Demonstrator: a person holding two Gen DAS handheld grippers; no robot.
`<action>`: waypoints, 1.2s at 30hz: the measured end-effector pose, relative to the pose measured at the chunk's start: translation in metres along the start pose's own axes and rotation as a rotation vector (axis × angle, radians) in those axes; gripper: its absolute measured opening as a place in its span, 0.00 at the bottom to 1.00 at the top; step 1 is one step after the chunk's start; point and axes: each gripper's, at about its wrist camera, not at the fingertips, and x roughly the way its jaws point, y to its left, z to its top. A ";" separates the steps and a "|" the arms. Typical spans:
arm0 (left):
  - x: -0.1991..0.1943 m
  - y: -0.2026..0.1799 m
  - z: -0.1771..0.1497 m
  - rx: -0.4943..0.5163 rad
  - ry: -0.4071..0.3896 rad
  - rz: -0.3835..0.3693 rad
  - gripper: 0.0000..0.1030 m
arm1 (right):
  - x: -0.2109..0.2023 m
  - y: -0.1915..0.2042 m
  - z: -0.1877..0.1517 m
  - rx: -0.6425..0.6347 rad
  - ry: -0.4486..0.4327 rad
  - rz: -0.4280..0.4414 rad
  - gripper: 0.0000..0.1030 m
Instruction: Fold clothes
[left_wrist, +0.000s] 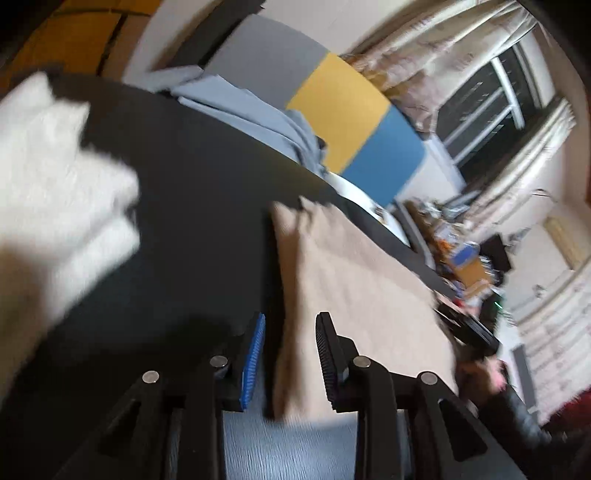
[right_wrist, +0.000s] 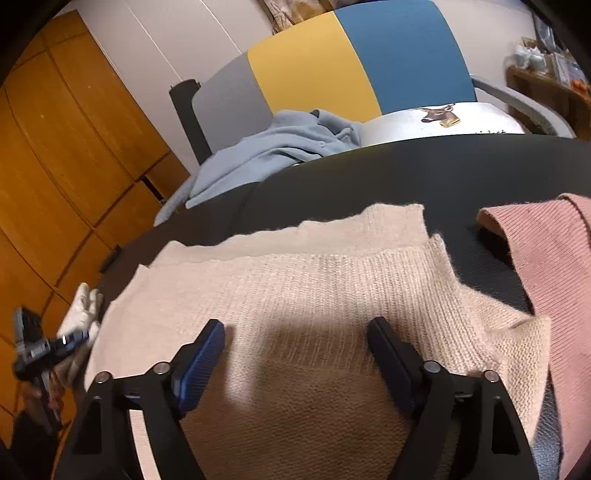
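Observation:
A beige knit sweater (right_wrist: 295, 273) lies flat on the black table (right_wrist: 443, 166). My right gripper (right_wrist: 295, 332) hovers over the sweater's near part, open wide with nothing between its fingers. In the blurred left wrist view, my left gripper (left_wrist: 291, 325) is open at the sweater's (left_wrist: 351, 273) side edge, and that edge runs between the two fingers. The right wrist view shows the left gripper (right_wrist: 44, 347) just off the table's left side. A hand (left_wrist: 487, 373) holds the right gripper (left_wrist: 469, 332) past the sweater's far edge.
A pink knit garment (right_wrist: 554, 258) lies on the table's right, overlapping the beige sweater's corner. White fluffy cloth (left_wrist: 55, 166) sits at the left. Behind the table stands a grey, yellow and blue chair (right_wrist: 332, 62) with light blue clothes (right_wrist: 277, 144). Wooden cabinets (right_wrist: 55, 147) line the left.

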 end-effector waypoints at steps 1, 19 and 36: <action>-0.002 -0.002 -0.006 0.017 0.015 -0.017 0.27 | -0.001 0.002 0.000 0.004 0.004 -0.007 0.81; 0.004 0.016 -0.047 0.050 0.204 -0.137 0.06 | -0.025 0.061 -0.057 -0.005 -0.033 0.081 1.00; -0.001 -0.096 -0.046 0.314 0.133 -0.024 0.55 | -0.129 0.034 -0.107 -0.030 0.043 0.233 1.00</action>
